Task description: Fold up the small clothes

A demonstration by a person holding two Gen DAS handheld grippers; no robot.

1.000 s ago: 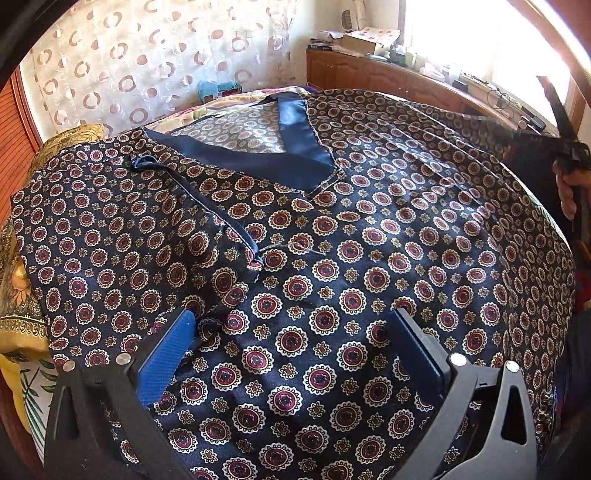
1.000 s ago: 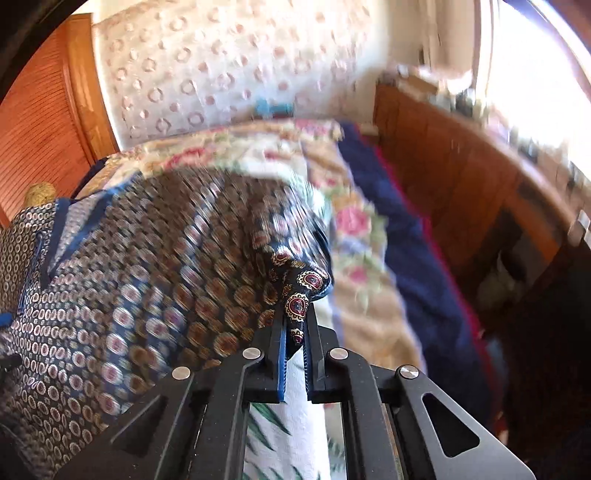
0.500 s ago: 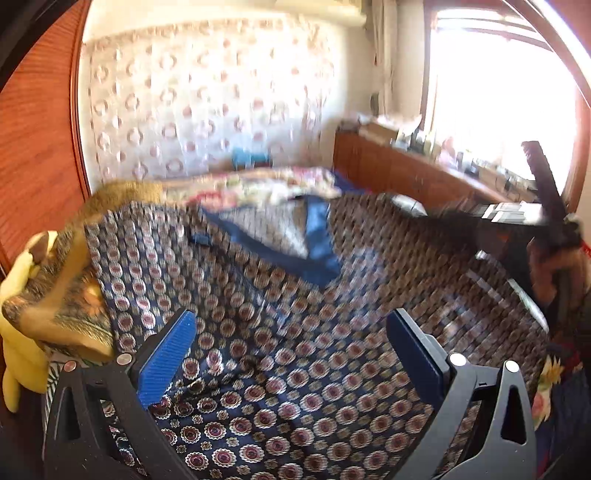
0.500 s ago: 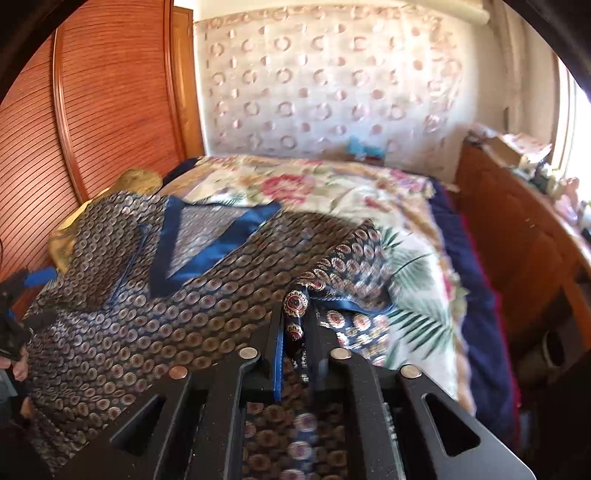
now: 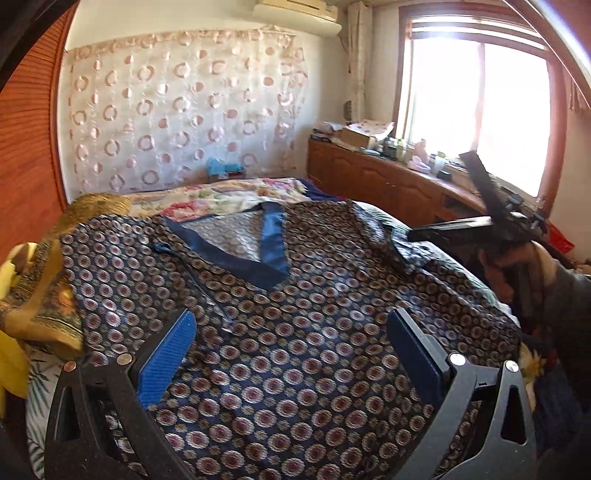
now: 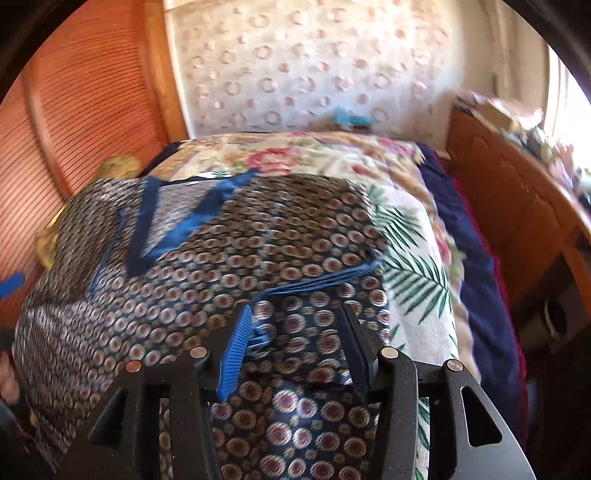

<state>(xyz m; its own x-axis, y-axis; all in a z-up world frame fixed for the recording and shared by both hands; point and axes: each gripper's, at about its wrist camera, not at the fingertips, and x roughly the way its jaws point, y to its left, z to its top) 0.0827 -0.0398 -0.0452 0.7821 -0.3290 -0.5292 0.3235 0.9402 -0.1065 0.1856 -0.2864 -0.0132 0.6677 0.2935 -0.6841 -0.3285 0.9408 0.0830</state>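
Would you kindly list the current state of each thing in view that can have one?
Patterned garment: spread flat on the bed, right sleeve folded inward.
Left gripper: open, nothing held.
Right gripper: open, jaws just been opening, sleeve hem lying loose between them.
Floral bedspread: spread under the garment.

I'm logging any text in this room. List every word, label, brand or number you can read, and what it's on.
None can be read.
Air conditioner: no readable brand mark.
Box and bottles on the wooden cabinet: too small and blurred.
Patterned garment: only medallion print, no lettering.
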